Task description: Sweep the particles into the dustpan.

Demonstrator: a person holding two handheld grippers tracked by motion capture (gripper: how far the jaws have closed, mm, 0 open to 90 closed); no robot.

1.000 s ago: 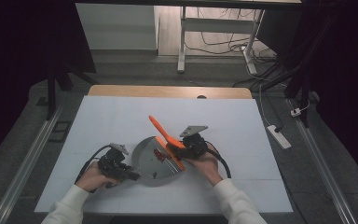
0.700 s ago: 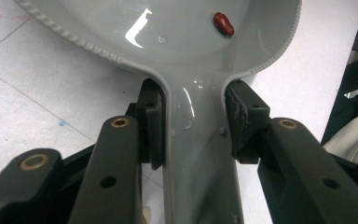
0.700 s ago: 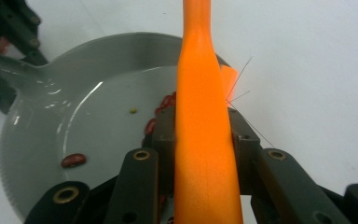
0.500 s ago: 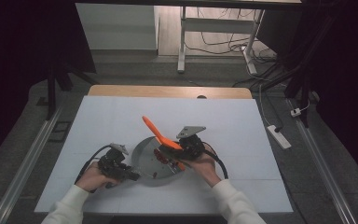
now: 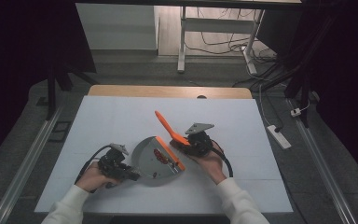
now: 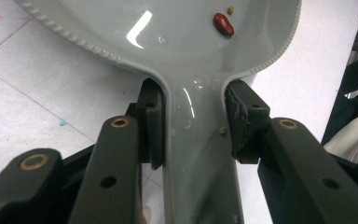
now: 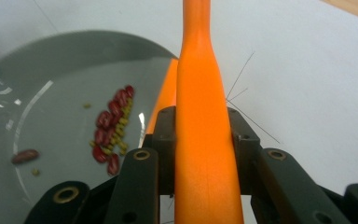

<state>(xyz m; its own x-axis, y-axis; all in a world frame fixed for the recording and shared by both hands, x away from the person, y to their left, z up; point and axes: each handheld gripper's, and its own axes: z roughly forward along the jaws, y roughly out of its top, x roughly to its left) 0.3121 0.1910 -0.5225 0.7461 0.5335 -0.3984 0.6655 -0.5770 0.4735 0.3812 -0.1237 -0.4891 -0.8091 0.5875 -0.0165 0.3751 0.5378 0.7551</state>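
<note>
A grey dustpan [image 5: 149, 156] lies on the white table [image 5: 242, 121], with a heap of red and yellow beans [image 5: 160, 156] near its straight edge. My left gripper [image 5: 123, 172] is shut on the pan's handle [image 6: 196, 140], one pad pressing on each side, and a single red bean [image 6: 223, 24] lies in the pan. My right gripper [image 5: 186, 142] is shut on an orange brush [image 5: 167, 125], whose handle [image 7: 203, 116] slants up and back to the left. The brush's orange head [image 5: 171, 156] lies along the pan's straight edge beside the beans [image 7: 112, 133].
The table's wooden back edge [image 5: 168, 91] runs behind the white top. A white power strip [image 5: 277, 135] lies on the floor at the right. Metal rails [image 5: 28, 158] flank the table on both sides. A desk frame [image 5: 182, 42] with cables stands farther back.
The orange brush handle swung a little to the left, then back to the right, with the right hand shifting slightly. The left hand and the dustpan stayed put.
</note>
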